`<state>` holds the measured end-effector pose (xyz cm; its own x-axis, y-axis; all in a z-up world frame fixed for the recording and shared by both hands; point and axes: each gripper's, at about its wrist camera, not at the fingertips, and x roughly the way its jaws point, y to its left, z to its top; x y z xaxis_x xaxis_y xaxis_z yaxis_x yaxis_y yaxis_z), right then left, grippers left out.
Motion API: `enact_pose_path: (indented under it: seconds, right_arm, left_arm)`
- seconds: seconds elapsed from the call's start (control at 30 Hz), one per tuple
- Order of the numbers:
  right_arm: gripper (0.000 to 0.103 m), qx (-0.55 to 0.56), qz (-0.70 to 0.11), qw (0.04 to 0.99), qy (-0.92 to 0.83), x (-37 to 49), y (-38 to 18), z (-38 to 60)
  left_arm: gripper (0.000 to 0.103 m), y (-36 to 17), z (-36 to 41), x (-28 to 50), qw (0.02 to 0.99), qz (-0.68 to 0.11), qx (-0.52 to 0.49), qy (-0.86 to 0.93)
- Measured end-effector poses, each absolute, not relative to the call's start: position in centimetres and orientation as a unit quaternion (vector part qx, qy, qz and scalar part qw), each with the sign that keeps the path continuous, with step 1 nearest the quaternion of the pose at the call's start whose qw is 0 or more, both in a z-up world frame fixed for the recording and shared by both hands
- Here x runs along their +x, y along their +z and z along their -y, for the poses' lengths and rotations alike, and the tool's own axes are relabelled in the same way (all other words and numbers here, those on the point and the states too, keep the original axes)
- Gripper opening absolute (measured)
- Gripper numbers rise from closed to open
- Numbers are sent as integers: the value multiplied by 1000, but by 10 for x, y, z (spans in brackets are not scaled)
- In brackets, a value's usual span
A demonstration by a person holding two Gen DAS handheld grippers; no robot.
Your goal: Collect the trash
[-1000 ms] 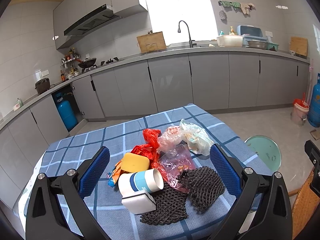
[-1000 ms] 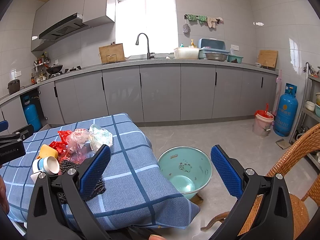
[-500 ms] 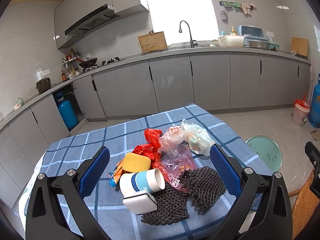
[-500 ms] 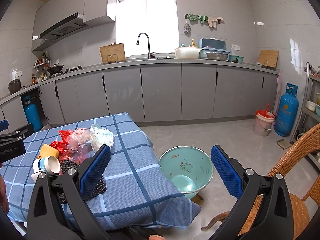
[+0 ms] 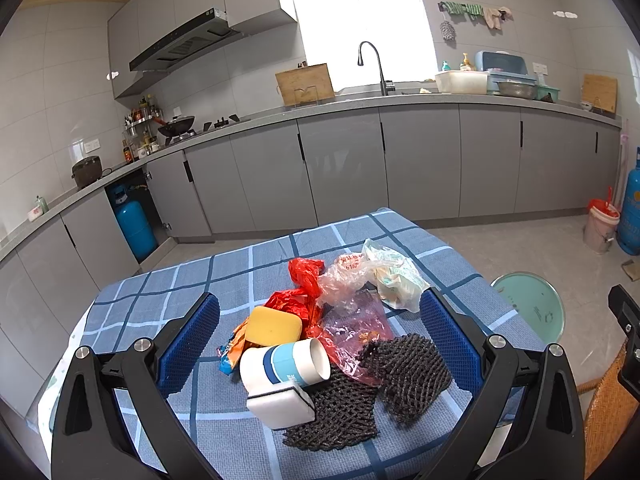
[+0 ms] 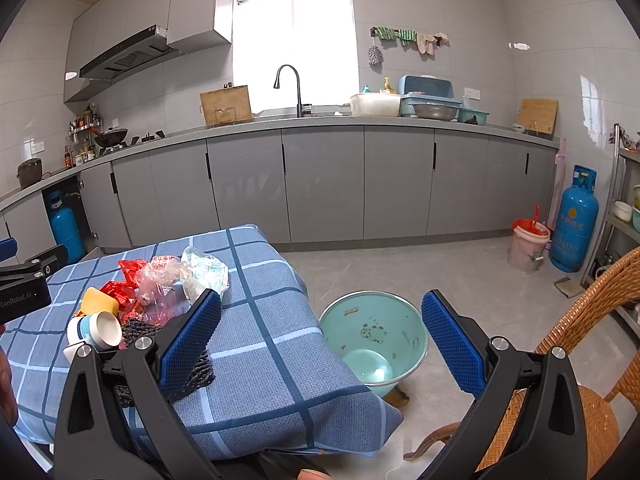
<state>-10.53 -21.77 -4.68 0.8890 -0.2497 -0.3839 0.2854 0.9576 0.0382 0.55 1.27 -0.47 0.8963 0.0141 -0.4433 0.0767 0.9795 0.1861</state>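
Observation:
A heap of trash lies on the blue checked tablecloth [image 5: 168, 292]: a tipped white-and-blue paper cup [image 5: 284, 364], a yellow sponge [image 5: 273, 326], a white block [image 5: 280, 404], black foam netting [image 5: 404, 368], red wrappers [image 5: 304, 276] and clear plastic bags [image 5: 392, 276]. My left gripper [image 5: 320, 332] hangs open above the heap, its blue pads either side of it, holding nothing. My right gripper [image 6: 320, 332] is open over the table's right edge, above a mint-green bin [image 6: 372, 340] on the floor. The same heap [image 6: 152, 296] shows at the left of the right wrist view.
A wicker chair [image 6: 592, 344] stands at the right, close to the bin. Grey cabinets [image 6: 320, 184] and a counter with a sink run along the back wall. A pink bucket [image 6: 528, 246] and a blue gas cylinder [image 6: 574, 220] sit at the far right.
Both views have barely shifted; the heap sits a touch lower between the left fingers. Nothing was gripped or let go.

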Motion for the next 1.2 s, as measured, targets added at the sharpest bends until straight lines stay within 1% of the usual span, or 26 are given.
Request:
enact_pose_path:
  seconds: [0.87,1.2]
  right_arm:
    - [98,45,-196,971,-132,-103,-51,216]
    - [98,40,-201,972,-116,-88,-60,207]
  left_arm:
    - [99,-3,-16,6,968,-229,99,-12]
    - [99,-13,-30,20,965,-241,101,5]
